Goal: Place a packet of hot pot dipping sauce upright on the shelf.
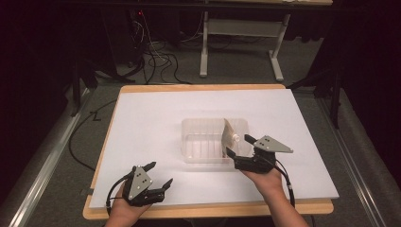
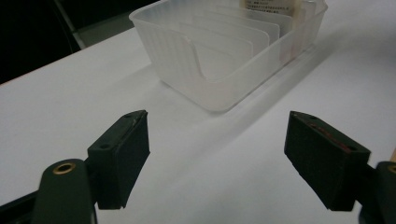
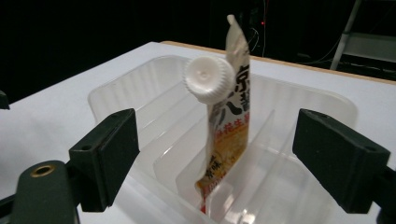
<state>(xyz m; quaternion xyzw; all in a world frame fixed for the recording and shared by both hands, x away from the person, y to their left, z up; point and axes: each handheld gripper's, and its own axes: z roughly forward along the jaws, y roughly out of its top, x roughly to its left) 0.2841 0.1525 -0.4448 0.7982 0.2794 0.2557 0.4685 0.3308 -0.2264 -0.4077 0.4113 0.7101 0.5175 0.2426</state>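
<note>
A clear plastic container with upright dividers sits mid-table on the white sheet. A printed spouted pouch with a white screw cap stands in a slot at the container's right end, leaning a little. My right gripper is at the container's near right corner, open, its jaws wide on either side of the pouch and clear of it. My left gripper rests open near the front left edge, holding nothing. In the left gripper view the container lies beyond the open left gripper.
The white sheet covers a wooden tabletop whose edge runs along the front. Beyond the table are a grey floor, black cables and a white desk frame.
</note>
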